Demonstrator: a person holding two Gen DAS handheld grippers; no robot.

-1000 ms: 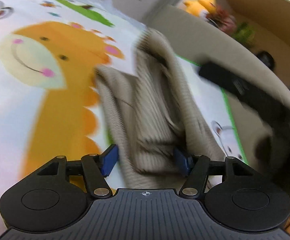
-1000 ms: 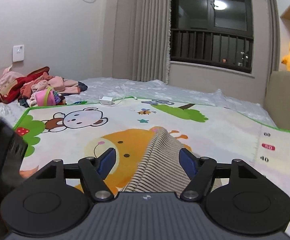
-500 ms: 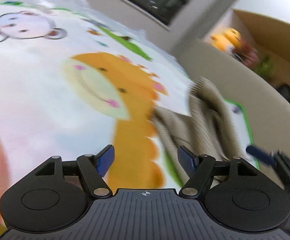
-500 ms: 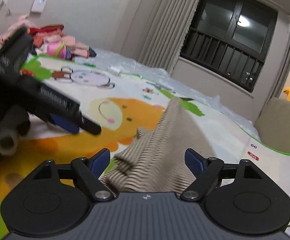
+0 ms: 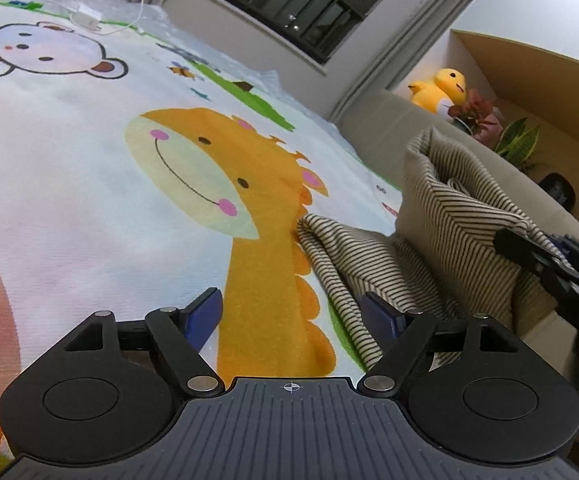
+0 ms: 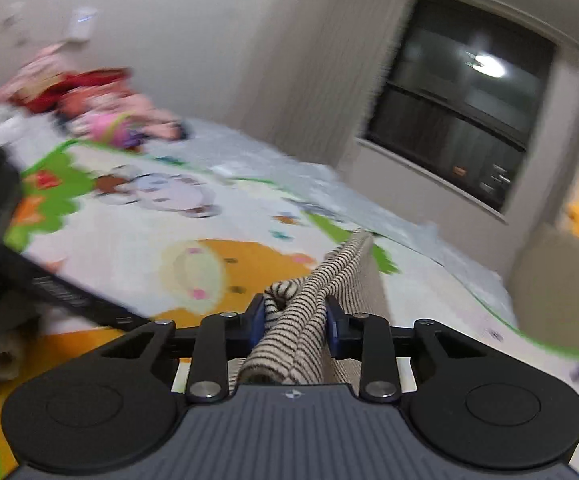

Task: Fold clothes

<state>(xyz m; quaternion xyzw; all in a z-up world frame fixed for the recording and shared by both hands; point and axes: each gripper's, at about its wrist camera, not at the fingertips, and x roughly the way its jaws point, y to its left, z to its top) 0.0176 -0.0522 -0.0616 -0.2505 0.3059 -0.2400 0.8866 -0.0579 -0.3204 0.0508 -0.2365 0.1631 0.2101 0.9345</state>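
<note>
A beige garment with thin dark stripes [image 5: 441, 240] lies bunched on the cartoon play mat [image 5: 89, 168], partly lifted at the right of the left wrist view. My right gripper [image 6: 295, 314] is shut on a bundle of that striped garment [image 6: 321, 284], which rises away from the mat. It also shows as a black arm, the right gripper [image 5: 545, 260], at the right edge of the left wrist view. My left gripper [image 5: 291, 314] stands open over the orange giraffe print, just left of the cloth, with nothing between its fingers.
A heap of pink and red clothes [image 6: 89, 104] lies at the mat's far left corner. A white charger with its cable [image 5: 89, 16] rests near the far edge. A beige sofa [image 5: 469, 152] borders the right, with a yellow plush [image 5: 441, 88] and plants behind it.
My right gripper has shut on the striped garment and lifted it. My left gripper has let the cloth go and swung left, now open over the giraffe print.
</note>
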